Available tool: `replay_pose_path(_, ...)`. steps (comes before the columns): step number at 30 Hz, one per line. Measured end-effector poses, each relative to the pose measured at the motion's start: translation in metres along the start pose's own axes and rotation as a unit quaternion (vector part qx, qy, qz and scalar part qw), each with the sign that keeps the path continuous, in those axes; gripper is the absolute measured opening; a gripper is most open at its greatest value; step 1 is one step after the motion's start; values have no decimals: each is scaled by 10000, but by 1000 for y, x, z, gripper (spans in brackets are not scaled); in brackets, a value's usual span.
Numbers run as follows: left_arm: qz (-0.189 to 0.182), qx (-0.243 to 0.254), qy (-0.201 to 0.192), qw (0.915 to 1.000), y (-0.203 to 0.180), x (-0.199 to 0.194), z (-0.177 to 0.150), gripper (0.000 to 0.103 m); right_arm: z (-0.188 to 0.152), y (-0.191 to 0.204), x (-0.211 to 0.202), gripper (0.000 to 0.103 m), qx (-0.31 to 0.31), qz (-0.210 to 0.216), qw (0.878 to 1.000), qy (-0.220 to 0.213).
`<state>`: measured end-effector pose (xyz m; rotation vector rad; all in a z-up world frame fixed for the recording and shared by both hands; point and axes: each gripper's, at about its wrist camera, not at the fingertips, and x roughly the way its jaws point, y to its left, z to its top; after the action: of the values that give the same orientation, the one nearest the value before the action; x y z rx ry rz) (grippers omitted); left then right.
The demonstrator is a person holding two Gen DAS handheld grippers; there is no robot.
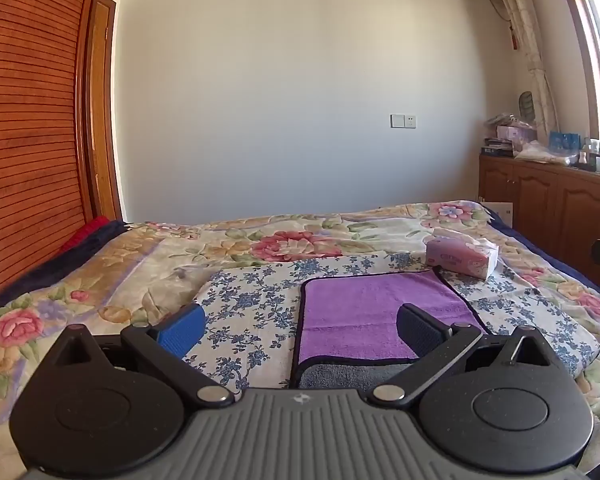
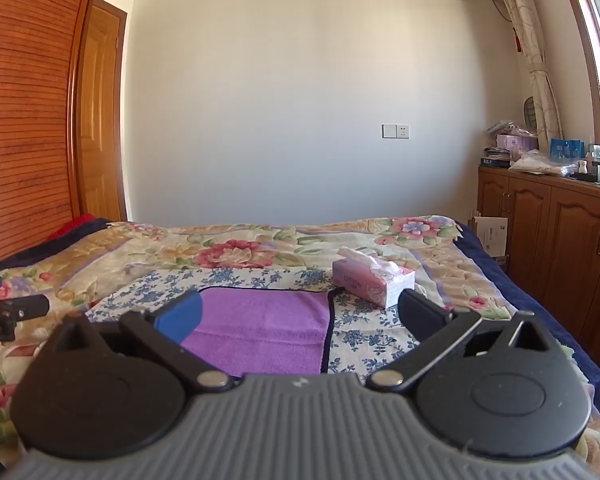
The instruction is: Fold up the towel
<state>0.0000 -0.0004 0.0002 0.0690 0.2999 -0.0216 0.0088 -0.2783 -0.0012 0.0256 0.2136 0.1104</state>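
A purple towel [image 1: 376,308] with a dark border lies flat on a blue-flowered cloth [image 1: 256,300] on the bed; a grey layer [image 1: 352,376] shows at its near edge. My left gripper [image 1: 300,330] is open and empty, hovering over the towel's near left side. In the right wrist view the towel [image 2: 268,332] lies ahead, and my right gripper [image 2: 300,318] is open and empty over its near right part. The left gripper's tip [image 2: 4,312] shows at the left edge of that view.
A pink tissue box [image 1: 462,258] stands just beyond the towel's far right corner, also in the right wrist view [image 2: 372,282]. A floral quilt [image 1: 160,256] covers the bed. A wooden cabinet [image 2: 560,236] runs along the right, a slatted wardrobe [image 1: 24,120] on the left.
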Motion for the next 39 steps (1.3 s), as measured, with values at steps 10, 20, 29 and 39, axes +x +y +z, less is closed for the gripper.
replay_pose_path(10,45,-3,-39,10000,2,0,3,103,0,0,1,103,2,7,10000,6)
replay_pose_path(20,38,-5,-34,10000,2,0,3,103,0,1,1,103,-4,4,10000,14)
replay_pose_path(29,39,-5,-42,10000,1,0,2,103,0,1,1,103,-9,3,10000,17)
replay_pose_path(39,35,-5,-44,10000,1,1,2,103,0,1,1,103,-17,4,10000,22)
